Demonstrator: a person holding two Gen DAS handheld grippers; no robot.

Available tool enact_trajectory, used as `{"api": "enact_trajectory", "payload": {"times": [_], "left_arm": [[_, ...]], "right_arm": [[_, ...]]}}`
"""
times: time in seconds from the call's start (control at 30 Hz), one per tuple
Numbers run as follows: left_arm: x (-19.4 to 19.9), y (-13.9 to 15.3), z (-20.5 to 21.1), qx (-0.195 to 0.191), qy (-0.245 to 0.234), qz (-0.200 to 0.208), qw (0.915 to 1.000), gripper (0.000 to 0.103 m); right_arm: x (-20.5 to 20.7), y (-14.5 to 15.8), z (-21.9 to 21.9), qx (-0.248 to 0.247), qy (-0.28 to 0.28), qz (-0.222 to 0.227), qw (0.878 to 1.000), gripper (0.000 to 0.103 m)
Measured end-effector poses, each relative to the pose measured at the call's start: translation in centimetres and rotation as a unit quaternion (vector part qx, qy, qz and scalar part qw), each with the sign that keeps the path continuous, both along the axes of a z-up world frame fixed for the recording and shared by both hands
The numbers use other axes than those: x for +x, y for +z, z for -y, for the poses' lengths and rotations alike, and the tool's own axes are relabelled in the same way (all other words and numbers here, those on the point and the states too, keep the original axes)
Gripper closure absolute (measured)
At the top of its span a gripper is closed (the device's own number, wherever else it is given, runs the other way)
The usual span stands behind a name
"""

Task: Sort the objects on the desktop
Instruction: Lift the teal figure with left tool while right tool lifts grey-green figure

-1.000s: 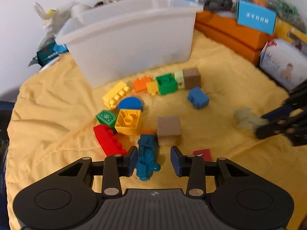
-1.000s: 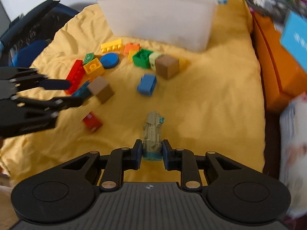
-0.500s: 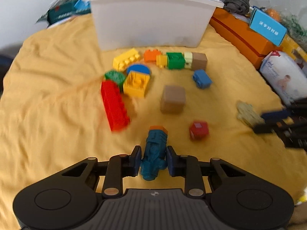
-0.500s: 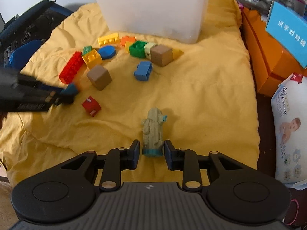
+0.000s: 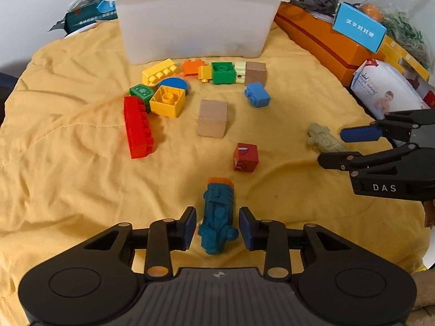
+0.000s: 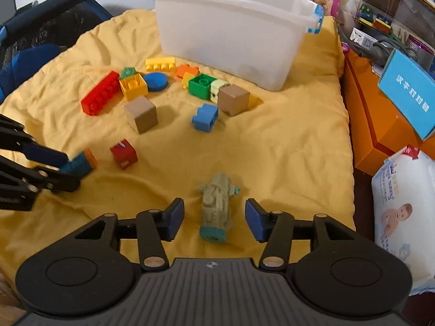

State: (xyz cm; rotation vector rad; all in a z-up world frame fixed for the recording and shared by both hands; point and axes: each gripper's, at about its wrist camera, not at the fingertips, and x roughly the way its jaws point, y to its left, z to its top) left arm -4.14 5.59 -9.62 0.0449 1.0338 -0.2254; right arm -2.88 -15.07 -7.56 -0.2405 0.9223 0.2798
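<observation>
Opening fingers [image 6: 174, 218] around olive figure [image 6: 216, 214]

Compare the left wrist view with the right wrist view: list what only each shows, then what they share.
Only the left wrist view: the dark green packets left of the bin, and the left gripper seen head-on, its jaws having just been opening, pads clear of the teal figure.

Only the right wrist view: the dark blue mesh chair, and the right gripper head-on, also just opening around the grey-green figure.

Both: the white bin, yellow cloth, red cube, scattered blocks, orange box, wipes pack.
</observation>
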Motion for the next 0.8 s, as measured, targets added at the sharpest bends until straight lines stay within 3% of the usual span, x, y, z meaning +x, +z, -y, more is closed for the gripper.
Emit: {"api": "enact_trajectory", "payload": {"times": [0.27,0.57,0.7,0.8], "left_arm": [[-0.2,-0.6,-0.2,-0.009,0.02,-0.005,0.9997,0.065],[-0.4,-0.3,1.7,0.037,-0.031,0.023,0.9986,0.065],[-0.1,-0.7,1.3,0.028,-0.027,0.014,0.9992,0.064],[0.0,-0.7,0.9,0.017,-0.016,0.01,0.9997,0.064]], "right_arm": [[-0.2,-0.7,0.3,0.006,-0.005,-0.015,1.0,0.049],[-0.4,0.0,0.2,0.012,0.005,0.001,1.0,0.051],[-0.1,0.1,-0.1,0.006,0.011,0.003,1.0,0.051],[0.1,-0.2,-0.2,0.007,0.015,-0.007,1.0,0.061]]}}
